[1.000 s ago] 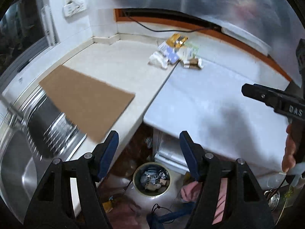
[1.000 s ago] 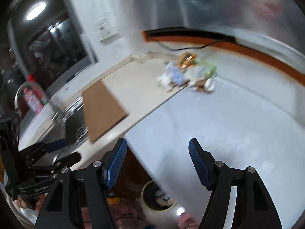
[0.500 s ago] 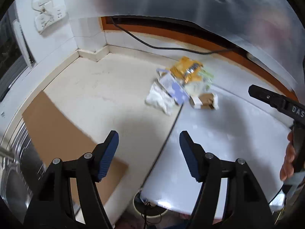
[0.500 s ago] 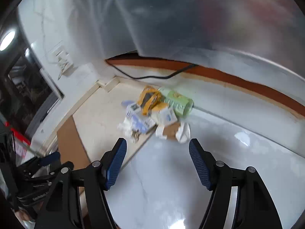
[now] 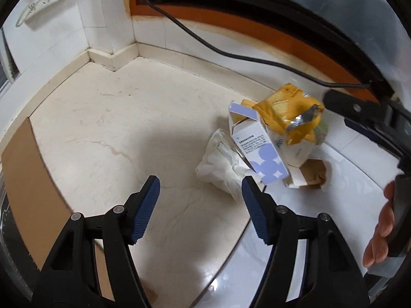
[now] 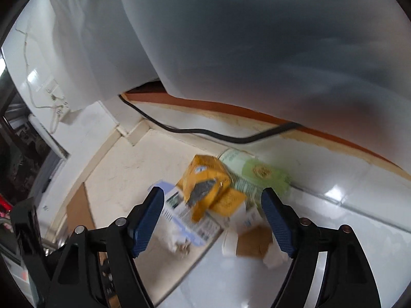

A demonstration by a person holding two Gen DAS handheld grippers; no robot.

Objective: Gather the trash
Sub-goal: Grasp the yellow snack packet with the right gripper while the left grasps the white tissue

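Both tools now much nearer trash pile than a second ago; bin and sink gone from view.

Left wrist: left tool (image 5: 200,202) wide, nothing between blue pads, over cream table (image 5: 123,128). Trash pile near table's back edge: crumpled white paper (image 5: 222,165) just ahead of right pad, white-and-lilac carton (image 5: 259,148), torn yellow wrapper (image 5: 290,110), brown card scrap (image 5: 312,173). Cardboard sheet (image 5: 28,190) at left edge.

Right wrist: right tool (image 6: 213,218) jaws opening, empty, hovering above pile; yellow wrapper (image 6: 208,184) and green packet (image 6: 259,173) beyond pads, blurred.
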